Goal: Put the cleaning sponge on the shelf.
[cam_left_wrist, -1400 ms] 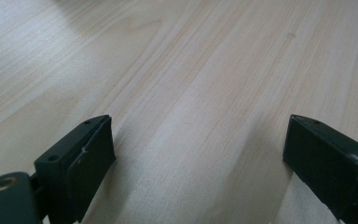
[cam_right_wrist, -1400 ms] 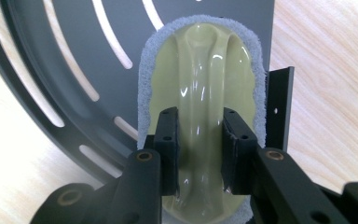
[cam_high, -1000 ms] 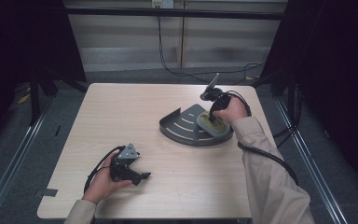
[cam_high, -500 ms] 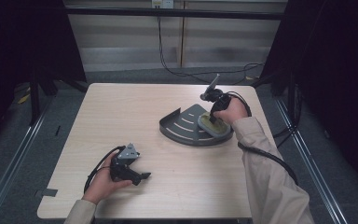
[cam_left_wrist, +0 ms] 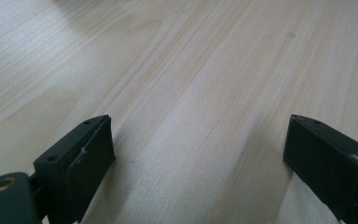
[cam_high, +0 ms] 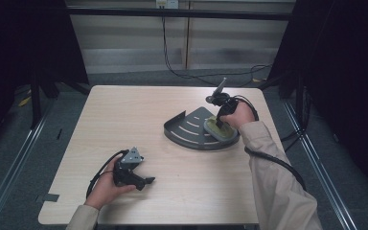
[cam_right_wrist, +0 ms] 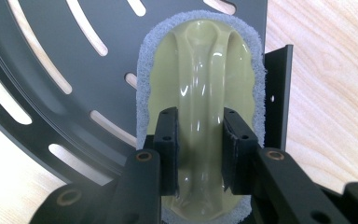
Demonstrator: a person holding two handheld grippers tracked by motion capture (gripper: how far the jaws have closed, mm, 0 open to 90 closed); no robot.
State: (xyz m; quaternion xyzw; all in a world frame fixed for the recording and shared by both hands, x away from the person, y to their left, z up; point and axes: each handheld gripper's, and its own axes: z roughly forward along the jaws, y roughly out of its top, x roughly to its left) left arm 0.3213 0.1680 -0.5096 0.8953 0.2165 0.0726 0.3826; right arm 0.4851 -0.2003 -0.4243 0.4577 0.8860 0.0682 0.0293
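The right tool [cam_right_wrist: 199,154] is clamped on the scrub pad's ridged handle [cam_right_wrist: 200,93]; the left tool [cam_left_wrist: 196,168] rests wide open.

I'm at a pale wood table [cam_high: 139,115] with rounded corners, its grain running in long streaks under even light. Grey floor [cam_high: 14,158] lies around it, with a metal rail [cam_high: 9,163] along the left side and another [cam_high: 328,177] on the right. Ahead, a pale panelled wall [cam_high: 134,33] stands behind a dark bar [cam_high: 172,12], and black cables [cam_high: 172,67] hang down onto the floor. Both far sides sit in deep shadow.
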